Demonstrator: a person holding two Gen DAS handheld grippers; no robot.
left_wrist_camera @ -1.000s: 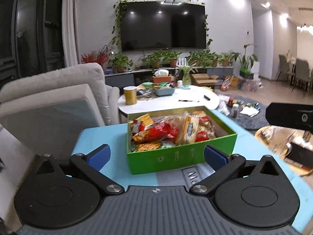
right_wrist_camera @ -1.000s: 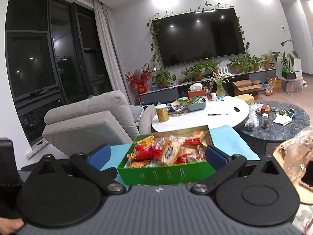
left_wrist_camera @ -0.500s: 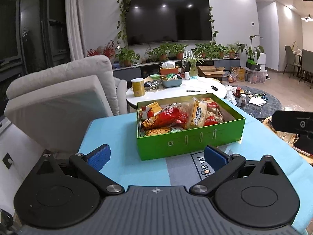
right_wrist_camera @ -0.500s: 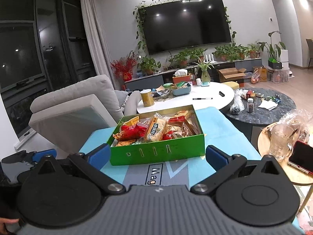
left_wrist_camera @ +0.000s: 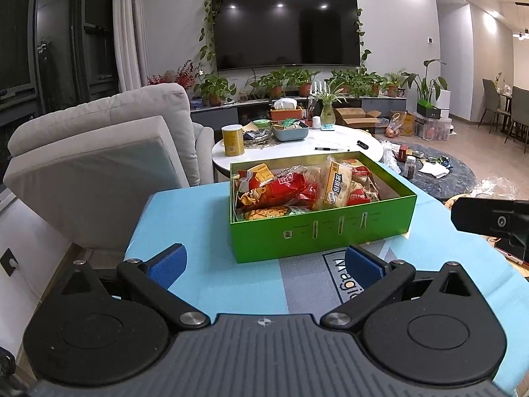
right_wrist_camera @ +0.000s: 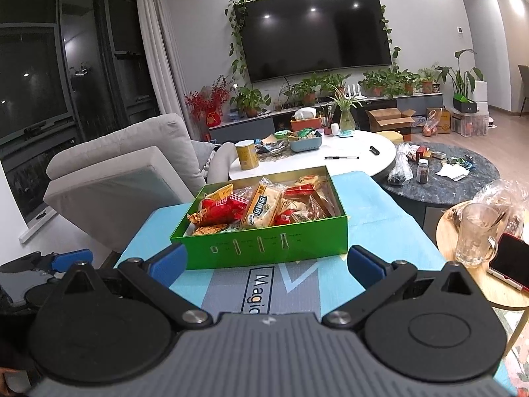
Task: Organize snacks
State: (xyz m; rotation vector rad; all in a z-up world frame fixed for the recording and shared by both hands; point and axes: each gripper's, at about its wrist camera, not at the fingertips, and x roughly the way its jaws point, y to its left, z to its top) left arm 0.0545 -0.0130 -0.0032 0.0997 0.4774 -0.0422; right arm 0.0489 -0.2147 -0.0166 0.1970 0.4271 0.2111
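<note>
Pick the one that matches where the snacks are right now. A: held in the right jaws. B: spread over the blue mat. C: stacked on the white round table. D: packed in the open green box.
D: the snack packets lie inside the open green box on the blue mat; both grippers, left and right, are open and empty.
</note>
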